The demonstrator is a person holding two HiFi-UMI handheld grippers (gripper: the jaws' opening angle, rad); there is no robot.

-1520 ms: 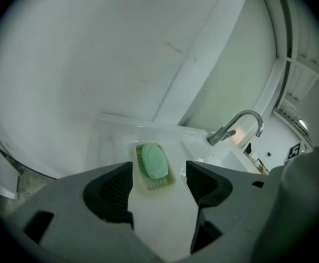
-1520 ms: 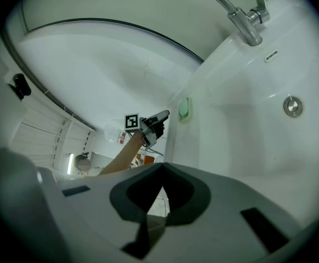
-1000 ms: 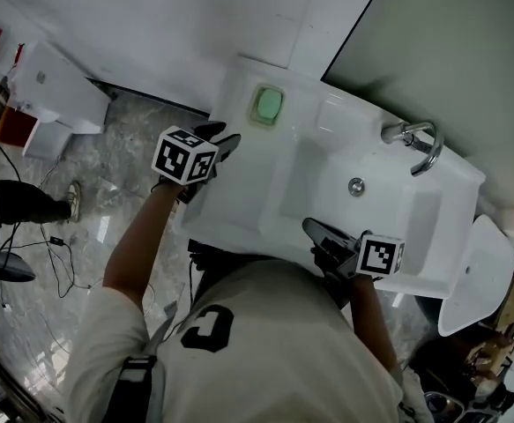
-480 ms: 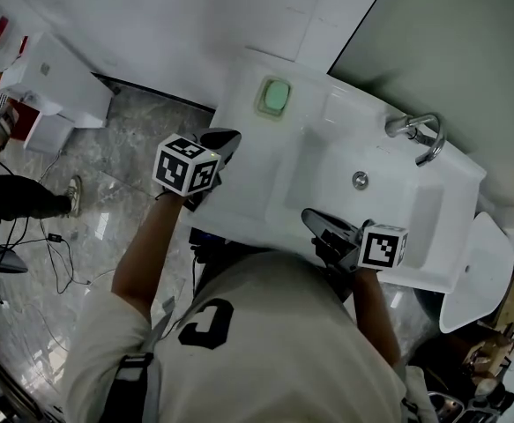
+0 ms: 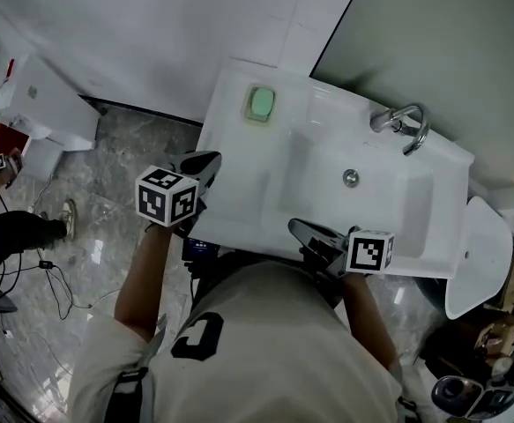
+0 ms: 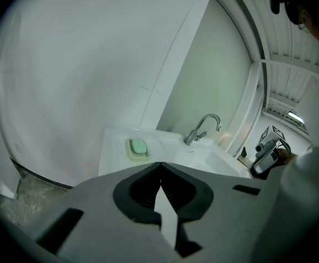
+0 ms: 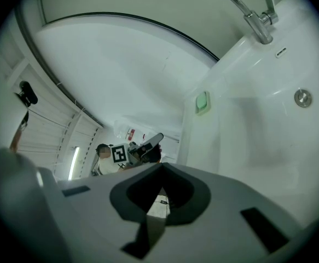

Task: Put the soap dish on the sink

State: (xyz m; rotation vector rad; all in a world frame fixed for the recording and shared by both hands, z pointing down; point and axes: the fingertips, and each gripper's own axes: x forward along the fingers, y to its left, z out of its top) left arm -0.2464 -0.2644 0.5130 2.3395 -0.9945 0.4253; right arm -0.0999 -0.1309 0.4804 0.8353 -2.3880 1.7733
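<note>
The soap dish point(image 5: 260, 104), pale with a green bar of soap in it, rests on the left deck of the white sink point(image 5: 239, 192). It also shows in the left gripper view as the dish point(image 6: 138, 148) and in the right gripper view as the dish point(image 7: 202, 102). My left gripper point(image 5: 205, 161) hovers at the sink's left edge, apart from the dish, shut and holding nothing; its tips point(image 6: 160, 164) meet. My right gripper point(image 5: 299, 227) is over the sink's front edge, also shut and holding nothing point(image 7: 162, 166).
A chrome tap point(image 5: 402, 123) stands at the sink's back right and a drain point(image 5: 351, 178) sits in the basin. A white fixture point(image 5: 479, 254) is to the right of the sink. On the marble floor at left are a white box point(image 5: 40, 104), cables and another person's leg point(image 5: 14, 227).
The left gripper's jaws have gone from open to shut with nothing between them, and it has drawn back from the soap dish toward the sink's front left. The right gripper shifted slightly left.
</note>
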